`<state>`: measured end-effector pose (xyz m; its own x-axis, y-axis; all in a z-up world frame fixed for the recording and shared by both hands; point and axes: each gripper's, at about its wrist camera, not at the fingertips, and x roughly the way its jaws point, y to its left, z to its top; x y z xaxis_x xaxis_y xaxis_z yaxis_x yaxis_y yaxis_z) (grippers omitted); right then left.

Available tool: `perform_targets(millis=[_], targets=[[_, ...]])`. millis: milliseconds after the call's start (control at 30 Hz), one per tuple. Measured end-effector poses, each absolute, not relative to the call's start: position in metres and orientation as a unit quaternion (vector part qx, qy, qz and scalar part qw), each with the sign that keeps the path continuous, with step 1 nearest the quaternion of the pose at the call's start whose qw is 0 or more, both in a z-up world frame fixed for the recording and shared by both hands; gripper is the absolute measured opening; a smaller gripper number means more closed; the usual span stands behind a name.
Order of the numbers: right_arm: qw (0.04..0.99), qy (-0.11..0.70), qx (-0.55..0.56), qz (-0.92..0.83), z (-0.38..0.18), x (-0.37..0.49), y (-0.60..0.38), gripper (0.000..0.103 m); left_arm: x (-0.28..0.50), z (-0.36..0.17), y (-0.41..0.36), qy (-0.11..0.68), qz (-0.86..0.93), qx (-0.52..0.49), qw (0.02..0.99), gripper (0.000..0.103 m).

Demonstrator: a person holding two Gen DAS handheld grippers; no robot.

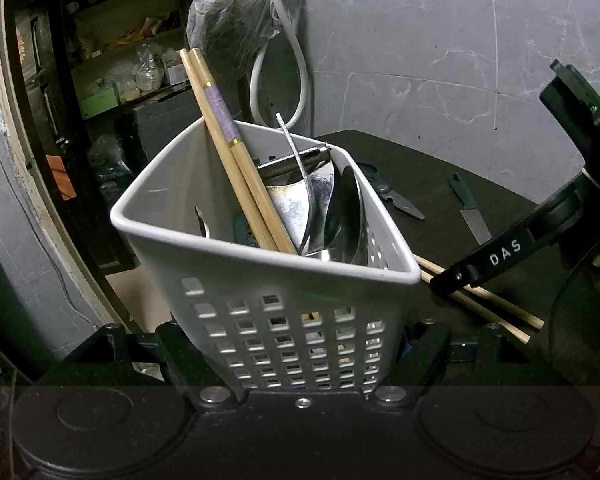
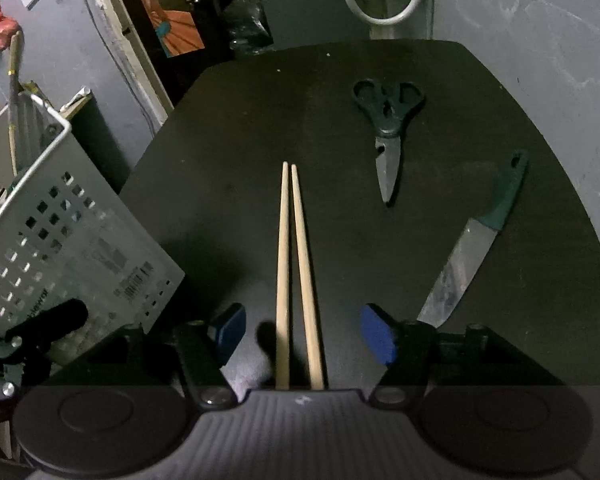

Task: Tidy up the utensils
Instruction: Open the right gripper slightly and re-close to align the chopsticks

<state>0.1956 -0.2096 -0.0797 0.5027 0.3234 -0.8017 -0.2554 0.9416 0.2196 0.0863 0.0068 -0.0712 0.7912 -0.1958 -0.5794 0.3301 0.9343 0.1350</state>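
right gripper (image 2: 302,334): jaws apart, pads clear of plain chopsticks (image 2: 296,264) lying between them on black table (image 2: 228,120) | left gripper (image 1: 304,360): clamped on white basket (image 1: 260,280), tilted, left of table | far right: scissors (image 2: 388,128), knife (image 2: 472,244)

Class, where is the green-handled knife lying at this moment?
In the right wrist view the knife lies flat on the dark table, on the right, just right of the scissors and the loose chopsticks.

"DAS" on the right gripper (image 1: 456,280) finger
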Motion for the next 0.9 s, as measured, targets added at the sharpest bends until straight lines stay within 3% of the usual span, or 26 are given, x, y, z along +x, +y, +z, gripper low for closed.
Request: perform_targets(millis=[133,233,500,567,767,833,900], targets=[[0.868,0.468,0.027,0.167,-0.08,0.192,-0.209,0.068,0.086,-0.071,0.007,0.291,-0.14,0.115,0.939,0.079],[0.868,0.467,0.015,0.17,-0.079,0.189,-0.205,0.06,0.086,-0.071,0.007,0.291,-0.14,0.115,0.939,0.079],[0.867,0.464,-0.006,0.183,-0.078,0.184,-0.197,0.02,0.086,-0.071,0.007,0.291,-0.14,0.115,0.939,0.079],[0.865,0.464,-0.018,0.19,-0.078,0.184,-0.197,0.016,0.086,-0.071,0.007,0.291,-0.14,0.115,0.939,0.079],[0.853,0.472,-0.062,0.214,-0.076,0.182,-0.195,0.016,0.086,-0.071,0.007,0.29,-0.14,0.115,0.94,0.079],[0.853,0.473,-0.062,0.213,-0.074,0.185,-0.195,0.023,0.086,-0.071,0.007,0.291,-0.14,0.115,0.94,0.079],[0.854,0.471,-0.056,0.213,-0.072,0.19,-0.195,0.037,0.086,-0.071,0.007,0.291,-0.14,0.115,0.94,0.079]])
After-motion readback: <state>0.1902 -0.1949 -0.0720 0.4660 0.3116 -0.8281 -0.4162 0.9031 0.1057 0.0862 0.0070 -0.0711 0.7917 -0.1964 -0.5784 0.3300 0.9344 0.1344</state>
